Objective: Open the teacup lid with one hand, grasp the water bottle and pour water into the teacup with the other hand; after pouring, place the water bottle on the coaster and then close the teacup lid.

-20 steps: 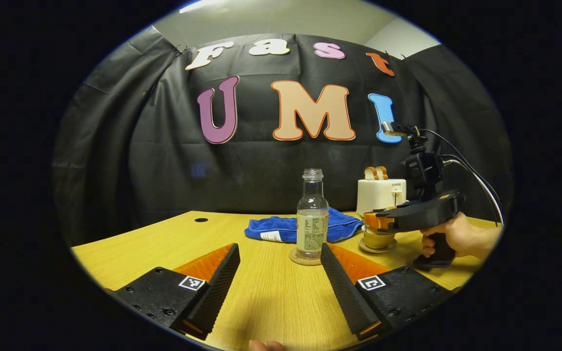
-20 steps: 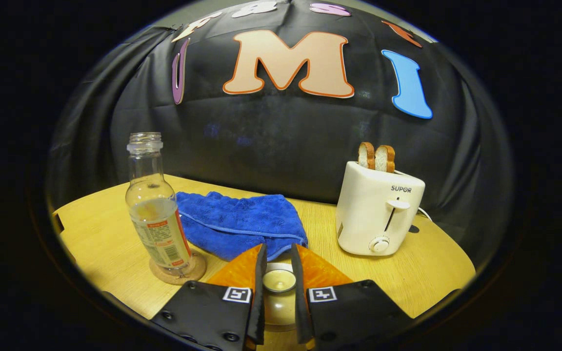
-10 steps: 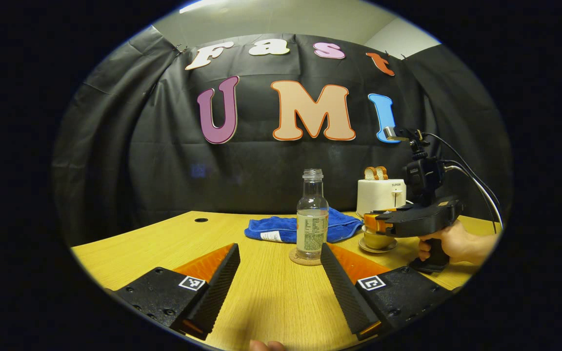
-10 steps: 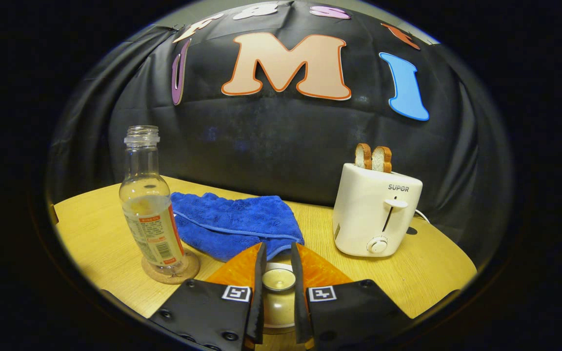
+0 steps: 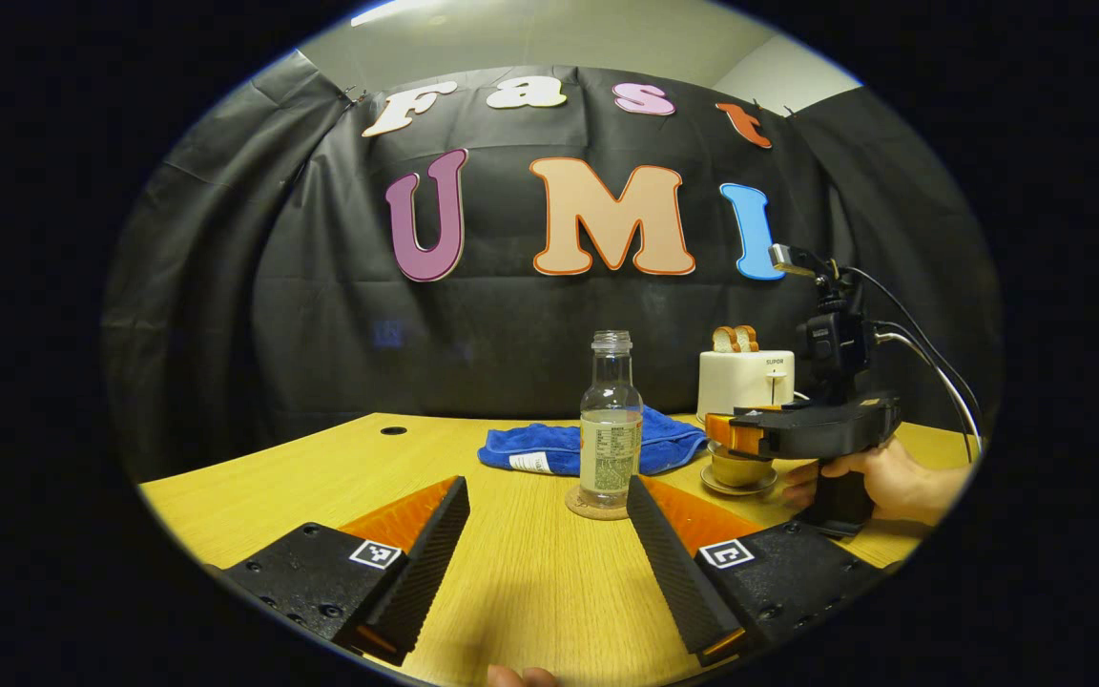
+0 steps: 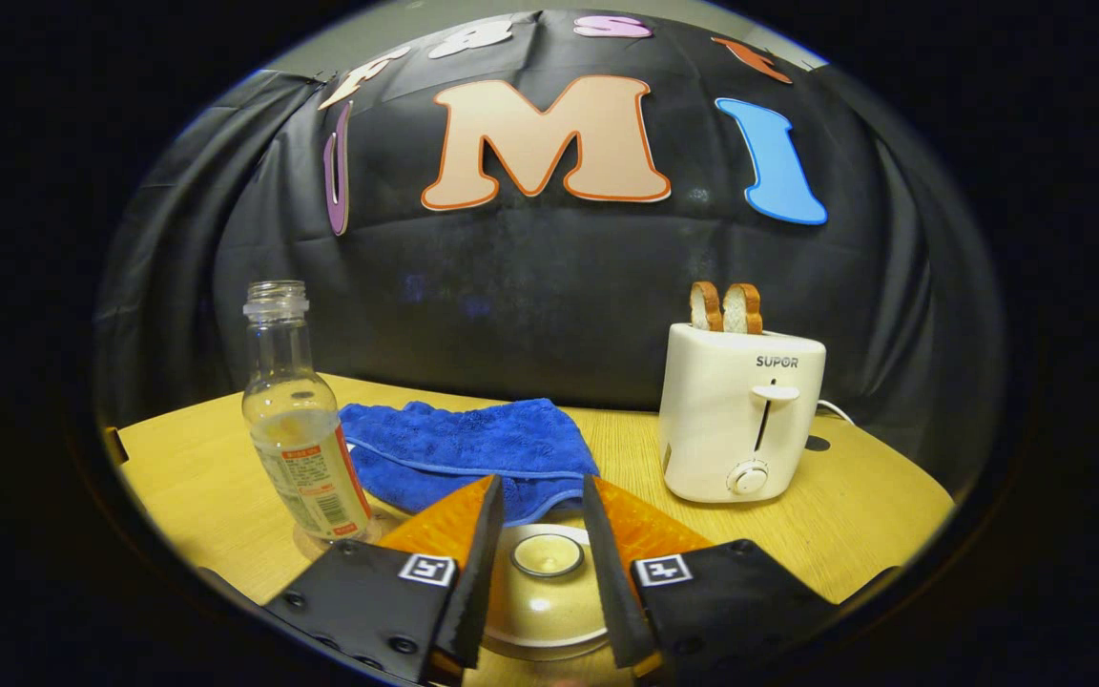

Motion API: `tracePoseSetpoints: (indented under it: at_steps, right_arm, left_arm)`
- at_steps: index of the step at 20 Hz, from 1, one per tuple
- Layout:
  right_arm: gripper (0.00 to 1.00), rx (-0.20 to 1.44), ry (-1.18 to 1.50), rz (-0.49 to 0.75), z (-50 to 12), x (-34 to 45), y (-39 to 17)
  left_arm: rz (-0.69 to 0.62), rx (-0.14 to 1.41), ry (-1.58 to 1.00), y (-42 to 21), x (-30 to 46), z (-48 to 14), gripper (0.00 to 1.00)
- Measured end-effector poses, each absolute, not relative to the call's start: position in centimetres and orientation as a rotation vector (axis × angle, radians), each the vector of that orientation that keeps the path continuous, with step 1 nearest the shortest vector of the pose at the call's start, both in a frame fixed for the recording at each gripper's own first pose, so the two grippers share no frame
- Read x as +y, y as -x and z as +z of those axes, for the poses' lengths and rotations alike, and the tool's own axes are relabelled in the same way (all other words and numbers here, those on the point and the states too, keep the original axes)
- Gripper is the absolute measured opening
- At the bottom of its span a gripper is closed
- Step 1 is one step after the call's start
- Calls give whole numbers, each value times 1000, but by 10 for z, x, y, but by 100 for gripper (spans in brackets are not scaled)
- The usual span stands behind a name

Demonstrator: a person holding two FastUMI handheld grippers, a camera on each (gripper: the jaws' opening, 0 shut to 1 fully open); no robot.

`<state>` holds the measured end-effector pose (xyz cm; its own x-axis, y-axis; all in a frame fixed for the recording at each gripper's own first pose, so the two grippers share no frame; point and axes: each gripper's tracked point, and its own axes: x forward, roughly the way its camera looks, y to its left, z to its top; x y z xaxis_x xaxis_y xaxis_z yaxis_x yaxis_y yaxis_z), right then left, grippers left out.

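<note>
In the left gripper view, the left gripper (image 5: 548, 534) hangs low over the wooden worktop (image 5: 321, 477) with its jaws spread wide and nothing between them. Straight ahead, past the fingertips, the water bottle (image 5: 611, 420) stands upright and uncapped on the round cork coaster (image 5: 580, 504), partly filled with a pale liquid. Behind it lies a crumpled blue cloth (image 5: 549, 448). To the right of the bottle sits the teacup (image 5: 736, 469) on its saucer (image 5: 723, 487), with the right gripper (image 5: 721, 432) level above it, its fingers hiding the cup's top. A hand (image 5: 893, 477) holds that gripper by its handle. A white toaster (image 5: 745, 382) with two slices of bread (image 5: 736, 338) stands farther back.

In the right gripper view, the right gripper (image 6: 540, 549) looks down on the teacup lid (image 6: 549, 596), which rests on the cup. Its round knob (image 6: 547, 554) sits in the gap between the two fingers (image 6: 459, 520); the jaws are released, with space showing on each side of the knob. The water bottle (image 6: 300, 420) is to the left on its coaster (image 6: 306, 546), the blue cloth (image 6: 473, 448) beyond the fingertips, and the toaster (image 6: 740, 420) to the right on the worktop (image 6: 874, 506), the bread (image 6: 726, 307) upright in its slots.
</note>
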<state>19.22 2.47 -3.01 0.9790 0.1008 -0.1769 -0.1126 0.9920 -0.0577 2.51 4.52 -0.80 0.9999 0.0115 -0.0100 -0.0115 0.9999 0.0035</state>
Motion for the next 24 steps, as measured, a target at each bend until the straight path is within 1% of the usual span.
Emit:
tracePoseSetpoints:
  at_steps: [3,4,5,6,7,10,11,12,16,17,18,19,21,22,23,24]
  right_arm:
    - [98,122,71,86,-21,21,-188]
    - [100,94,55,65,-16,17,-186]
    - [93,58,33,54,-11,13,-181]
    - [92,18,-6,33,-3,9,-180]
    - [93,27,-3,15,-9,5,-182]
    - [92,26,3,14,-6,6,-160]
    - [94,26,5,7,-5,6,-151]
    - [92,24,4,3,-4,6,-143]
    - [93,18,2,-6,-1,10,-94]
    - [96,17,1,-9,-1,12,-82]
    - [95,16,0,-7,0,14,-70]
    - [92,17,-1,-4,0,16,-57]
    - [93,13,-3,-7,2,18,-35]
    - [89,12,-3,-7,3,20,-25]
    - [92,12,-3,-6,2,21,-16]
    - [93,12,-3,-2,3,22,-9]
  left_arm:
    - [12,11,-3,-25,45,-9,97]
    - [12,11,-3,-25,45,-9,97]
    - [11,11,-3,-25,45,-8,97]
    - [12,11,-2,-26,45,-8,97]
    - [11,11,-3,-26,45,-9,97]
    - [11,11,-3,-26,45,-8,97]
    - [12,11,-3,-25,45,-8,96]
    - [12,11,-2,-25,45,-8,97]
    - [13,11,-3,-24,46,-9,97]
    - [17,12,-2,-25,47,-9,97]
    - [18,12,-3,-26,46,-9,97]
    - [19,12,-2,-24,46,-9,97]
    - [23,11,-3,-21,46,-8,97]
    - [27,11,-3,-18,45,-9,97]
    - [34,11,-4,-15,46,-9,97]
    - [40,13,-4,-13,46,-8,97]
